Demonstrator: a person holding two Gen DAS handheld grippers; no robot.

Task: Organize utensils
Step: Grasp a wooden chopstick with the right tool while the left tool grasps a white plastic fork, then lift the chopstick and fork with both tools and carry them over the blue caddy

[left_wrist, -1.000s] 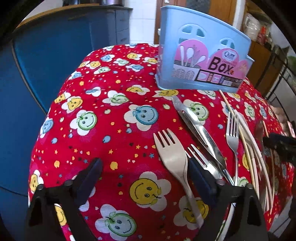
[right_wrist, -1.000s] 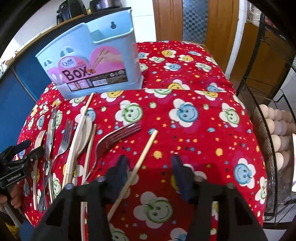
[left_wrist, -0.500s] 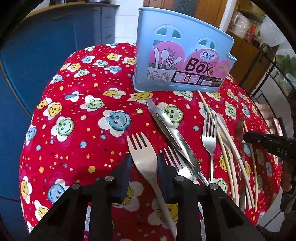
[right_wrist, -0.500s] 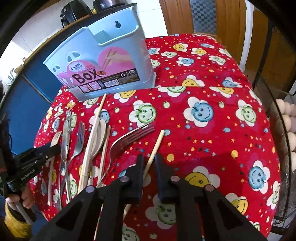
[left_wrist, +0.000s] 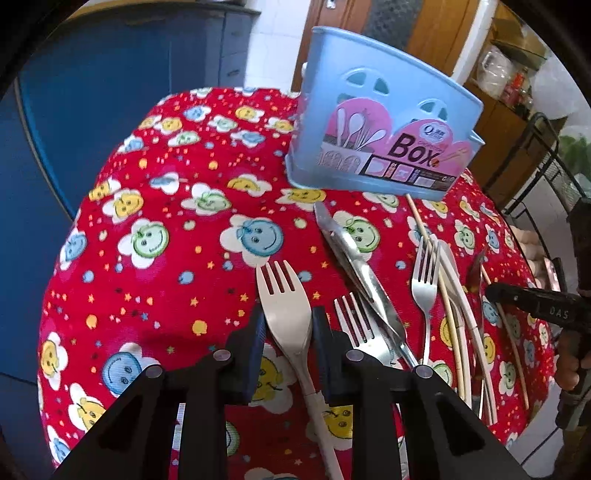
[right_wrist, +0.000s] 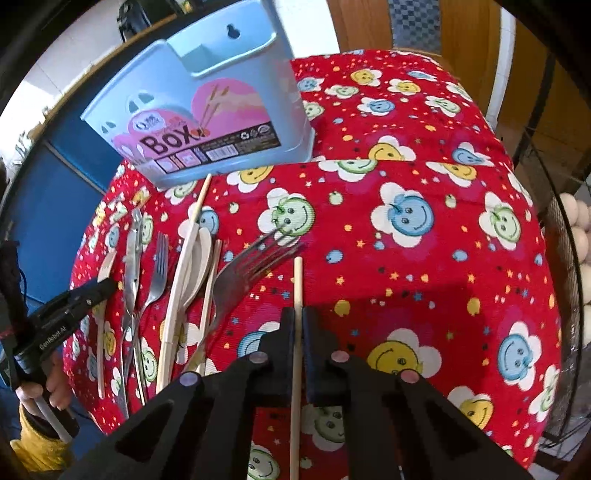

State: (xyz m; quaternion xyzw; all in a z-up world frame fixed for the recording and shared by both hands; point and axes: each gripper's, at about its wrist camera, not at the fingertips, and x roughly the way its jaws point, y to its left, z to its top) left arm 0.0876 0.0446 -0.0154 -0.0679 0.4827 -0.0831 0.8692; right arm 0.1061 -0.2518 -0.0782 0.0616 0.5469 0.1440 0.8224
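A light blue utensil box point(left_wrist: 380, 133) stands at the back of the red smiley tablecloth point(left_wrist: 177, 221); it also shows in the right wrist view point(right_wrist: 207, 118). My left gripper point(left_wrist: 286, 332) is shut on a cream plastic fork point(left_wrist: 284, 302) and holds it above the cloth. My right gripper point(right_wrist: 298, 328) is shut on a wooden chopstick point(right_wrist: 297, 295), lifted off the cloth. Between them lie a knife point(left_wrist: 354, 266), two steel forks point(left_wrist: 424, 280), cream spoons and chopsticks point(right_wrist: 188, 266) and a dark fork point(right_wrist: 240, 277).
A blue cabinet point(left_wrist: 92, 92) stands left of the table. A wire rack with eggs point(right_wrist: 576, 236) stands at the right edge. A wooden door point(right_wrist: 413, 26) is behind the table.
Both grippers have closed from open: the left on the cream fork, the right on the chopstick. Both have lifted their utensils off the cloth.
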